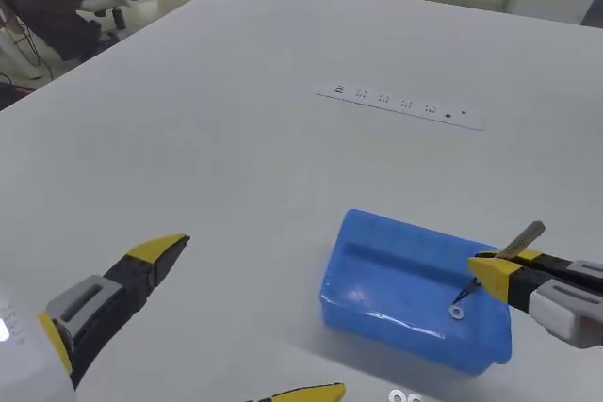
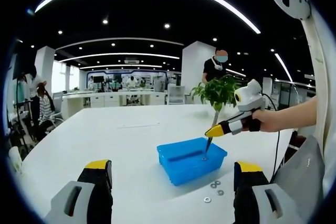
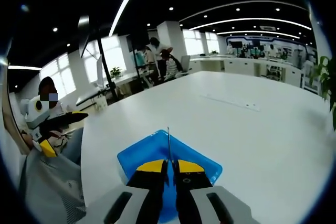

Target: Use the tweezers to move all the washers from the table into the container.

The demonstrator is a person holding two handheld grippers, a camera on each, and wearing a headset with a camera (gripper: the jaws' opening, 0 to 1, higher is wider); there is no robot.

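Right hand-held gripper (image 1: 490,268), clenched on slim metal tweezers (image 1: 524,235), poises a small steel washer (image 1: 457,312) over the blue plastic container (image 1: 377,265) beneath; release looks next.

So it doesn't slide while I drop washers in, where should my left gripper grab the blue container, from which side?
Probably the left end wall of the blue container, from the left with the open left gripper: the walls are thin and upright, so one jaw can slip inside. The right gripper works the tweezers at the far end.
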